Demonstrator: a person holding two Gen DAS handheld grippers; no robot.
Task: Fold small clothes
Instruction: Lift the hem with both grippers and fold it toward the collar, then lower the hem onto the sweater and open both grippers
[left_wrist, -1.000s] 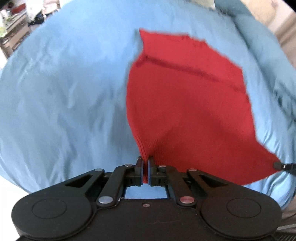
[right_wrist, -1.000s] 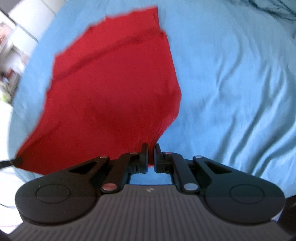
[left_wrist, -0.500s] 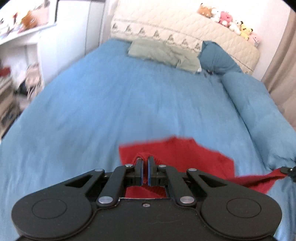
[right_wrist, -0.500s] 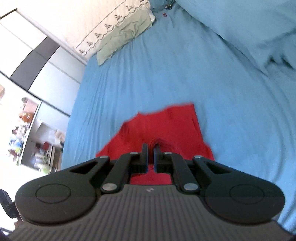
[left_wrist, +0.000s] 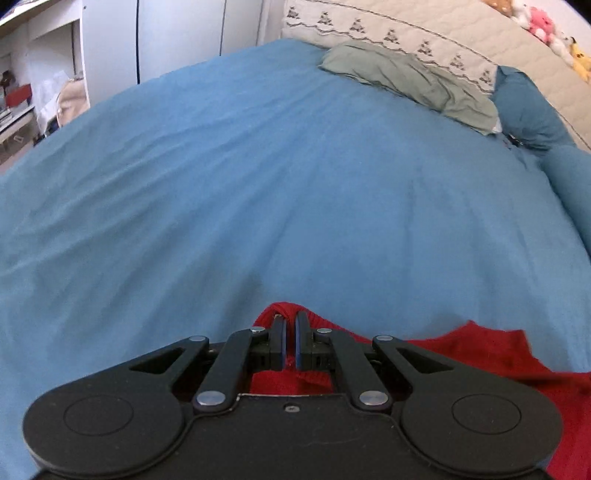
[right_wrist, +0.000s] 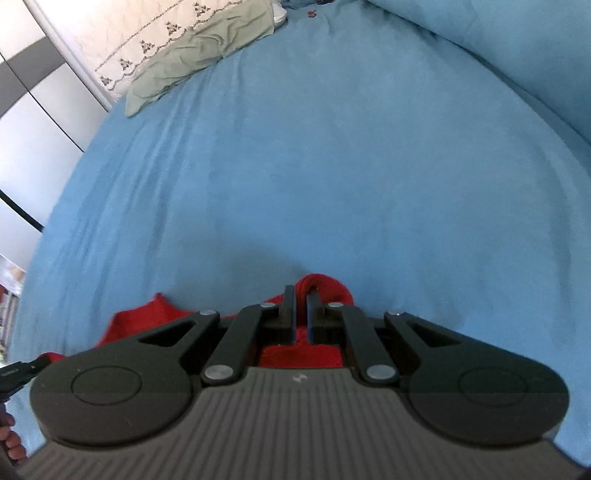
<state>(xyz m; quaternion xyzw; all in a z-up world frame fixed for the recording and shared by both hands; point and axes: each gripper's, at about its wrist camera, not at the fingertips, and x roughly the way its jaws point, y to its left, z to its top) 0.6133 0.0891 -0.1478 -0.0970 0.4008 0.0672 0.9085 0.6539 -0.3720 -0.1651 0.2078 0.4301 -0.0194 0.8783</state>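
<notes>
A small red knit garment (left_wrist: 491, 349) lies on the blue bed cover (left_wrist: 295, 192), low in both views. My left gripper (left_wrist: 290, 319) is shut on one corner of it; the cloth bunches around the fingertips and runs right. In the right wrist view my right gripper (right_wrist: 301, 293) is shut on another corner of the red garment (right_wrist: 147, 317), which runs left behind the gripper body. Most of the garment is hidden under the two grippers.
A grey-green crumpled cloth (left_wrist: 410, 79) lies at the head of the bed by the cream headboard (left_wrist: 424, 33). A dark blue pillow (left_wrist: 528, 107) and a rolled blue duvet (right_wrist: 498, 48) lie along the right side. White wardrobes (left_wrist: 166, 40) stand at the left.
Both grippers have carried their garment corners forward over the cloth toward the head of the bed. The spread red garment has shrunk to a strip under the grippers. Both views have tilted up.
</notes>
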